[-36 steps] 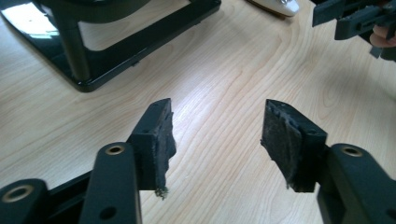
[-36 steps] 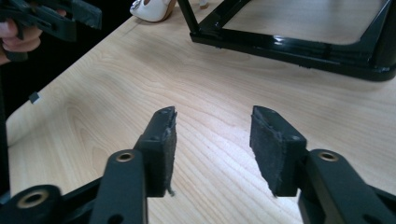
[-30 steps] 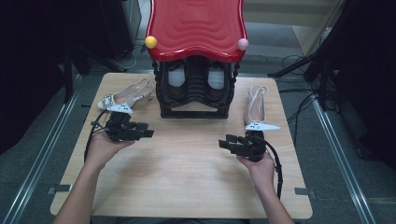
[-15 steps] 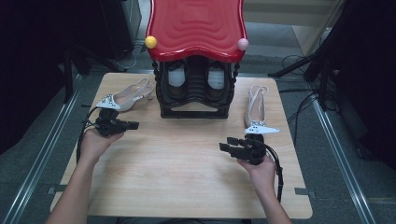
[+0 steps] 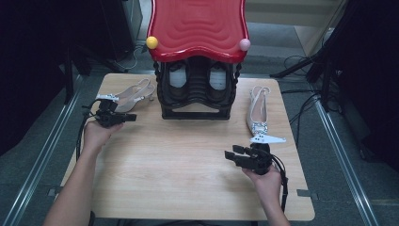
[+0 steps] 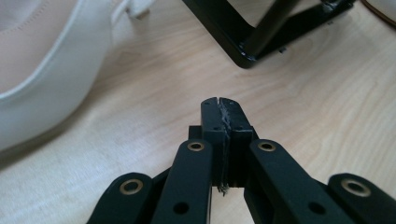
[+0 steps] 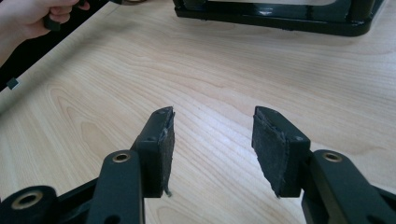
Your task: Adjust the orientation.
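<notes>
Showing: shoe-storing work at an early stage on the bench.
Done: nothing stored by the grippers as yet; both loose shoes lying flat on the bench.
Left: lifting each loose shoe and, judging by the layout, setting it into the rack.
Left gripper: jaws closed on nothing, just beside the left shoe, not holding it.
Right gripper: jaws open and empty, near the toe of the right shoe.
Rack: black, red-topped, at the bench's far middle, between the shoes; two pale items already inside.
Counts: two loose shoes, one rack, two grippers, one yellow knob, one pink knob.
</notes>
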{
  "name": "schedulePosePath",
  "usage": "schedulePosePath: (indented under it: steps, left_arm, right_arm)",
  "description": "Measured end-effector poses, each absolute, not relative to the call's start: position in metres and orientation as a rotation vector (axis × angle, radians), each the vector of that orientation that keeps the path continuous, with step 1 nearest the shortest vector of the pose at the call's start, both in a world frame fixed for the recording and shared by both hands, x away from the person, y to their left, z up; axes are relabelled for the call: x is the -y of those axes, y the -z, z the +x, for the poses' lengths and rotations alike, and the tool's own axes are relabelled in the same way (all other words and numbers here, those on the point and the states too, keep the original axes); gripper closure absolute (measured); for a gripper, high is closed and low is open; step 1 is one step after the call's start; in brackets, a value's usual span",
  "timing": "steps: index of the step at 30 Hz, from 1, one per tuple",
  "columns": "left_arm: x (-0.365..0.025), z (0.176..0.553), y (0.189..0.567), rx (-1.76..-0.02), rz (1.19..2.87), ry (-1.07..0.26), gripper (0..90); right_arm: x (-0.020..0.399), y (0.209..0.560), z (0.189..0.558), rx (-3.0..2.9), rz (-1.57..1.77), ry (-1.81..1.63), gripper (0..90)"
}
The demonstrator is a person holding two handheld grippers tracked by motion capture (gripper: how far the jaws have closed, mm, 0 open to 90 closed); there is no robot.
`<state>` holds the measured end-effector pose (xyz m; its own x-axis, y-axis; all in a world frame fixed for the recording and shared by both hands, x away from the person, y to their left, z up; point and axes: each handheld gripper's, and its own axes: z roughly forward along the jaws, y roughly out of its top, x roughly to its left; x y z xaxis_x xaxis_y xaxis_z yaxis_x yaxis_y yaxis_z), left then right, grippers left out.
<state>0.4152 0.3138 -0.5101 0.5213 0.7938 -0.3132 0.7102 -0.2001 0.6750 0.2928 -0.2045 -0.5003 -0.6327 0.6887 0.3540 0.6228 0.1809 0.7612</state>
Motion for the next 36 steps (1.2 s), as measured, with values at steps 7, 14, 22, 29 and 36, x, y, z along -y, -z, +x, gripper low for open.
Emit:
schedulePosePath:
  steps: [7, 14, 22, 29, 36]
  left_arm:
    - [-0.325, 0.432, 0.519, -1.286, 1.925, -0.145, 89.8]
    - [-0.337, 0.44, 0.529, -1.317, 1.875, -0.169, 89.7]
    - [-0.349, 0.45, 0.532, -1.341, 1.886, -0.183, 89.5]
    - [-0.35, 0.454, 0.53, -1.333, 1.918, -0.181, 89.6]
    - [-0.362, 0.455, 0.533, -1.35, 1.861, -0.166, 89.8]
  right_arm:
    - [0.212, 0.501, 0.283, -2.328, 1.341, -1.45, 49.4]
    - [0.217, 0.503, 0.278, -2.311, 1.375, -1.435, 48.4]
    - [0.222, 0.505, 0.278, -2.296, 1.4, -1.429, 48.0]
    - [0.226, 0.507, 0.278, -2.276, 1.434, -1.421, 47.5]
    - [0.226, 0.507, 0.277, -2.271, 1.439, -1.42, 47.4]
